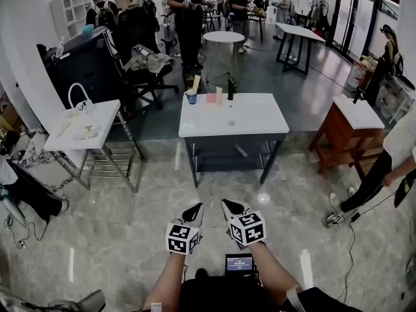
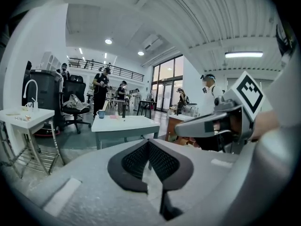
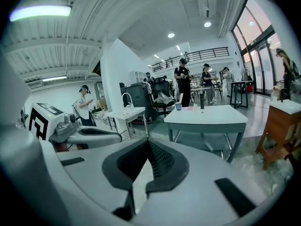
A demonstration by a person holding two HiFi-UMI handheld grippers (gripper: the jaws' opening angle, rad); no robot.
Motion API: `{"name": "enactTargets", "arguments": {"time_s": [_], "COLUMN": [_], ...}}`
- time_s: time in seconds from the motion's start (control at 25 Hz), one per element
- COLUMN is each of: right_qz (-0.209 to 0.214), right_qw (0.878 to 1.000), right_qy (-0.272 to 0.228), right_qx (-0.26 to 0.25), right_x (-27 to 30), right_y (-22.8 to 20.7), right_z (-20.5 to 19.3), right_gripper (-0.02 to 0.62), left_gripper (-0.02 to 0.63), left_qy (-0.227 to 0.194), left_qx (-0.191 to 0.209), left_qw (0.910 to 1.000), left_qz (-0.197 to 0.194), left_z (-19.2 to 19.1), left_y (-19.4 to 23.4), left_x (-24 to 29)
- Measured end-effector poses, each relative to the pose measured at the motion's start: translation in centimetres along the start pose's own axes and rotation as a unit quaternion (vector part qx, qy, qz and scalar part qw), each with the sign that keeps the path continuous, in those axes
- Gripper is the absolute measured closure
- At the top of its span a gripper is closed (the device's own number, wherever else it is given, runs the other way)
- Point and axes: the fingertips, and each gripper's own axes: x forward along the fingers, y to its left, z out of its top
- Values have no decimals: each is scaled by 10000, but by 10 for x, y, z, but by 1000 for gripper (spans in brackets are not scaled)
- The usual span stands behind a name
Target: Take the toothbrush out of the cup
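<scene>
A blue cup (image 1: pixel 191 97) stands at the far left corner of a white table (image 1: pixel 233 116), with a pale toothbrush (image 1: pixel 195 83) sticking up out of it. Both grippers hang low over the floor, well short of the table, side by side. The left gripper (image 1: pixel 193 212) is shut with nothing in it, and so is the right gripper (image 1: pixel 233 208). In the left gripper view the shut jaws (image 2: pixel 149 142) point toward the table, the cup (image 2: pixel 101 114) small and far off. The right gripper view shows its shut jaws (image 3: pixel 148 142) and the distant cup (image 3: pixel 178 106).
A pink item (image 1: pixel 211 97) and a dark bottle (image 1: pixel 231 88) stand by the cup. A side table with a faucet (image 1: pixel 81 125) is at the left, a wooden cabinet (image 1: pixel 348 132) at the right with a person (image 1: pixel 390 168) beside it. Chairs and people fill the back.
</scene>
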Motion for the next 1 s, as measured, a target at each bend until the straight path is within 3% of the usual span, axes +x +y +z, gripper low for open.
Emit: {"name": "enactTargets", "arguments": {"time_s": [0.56, 1.0], "right_qz": [41, 168], "right_qw": [9999, 9997], "right_qy": [112, 183], "right_qx": [-65, 1], "right_x": [-3, -7], "right_y": [-3, -29], "right_z": [-12, -16], "right_gripper": [586, 586], "left_gripper": [597, 597], "left_qy": [144, 164], "left_qx": [109, 7], "left_qw": [9998, 9998], "left_qz": [13, 84], "left_z": [-15, -14], "left_y": [-6, -21], "left_x": [3, 25]}}
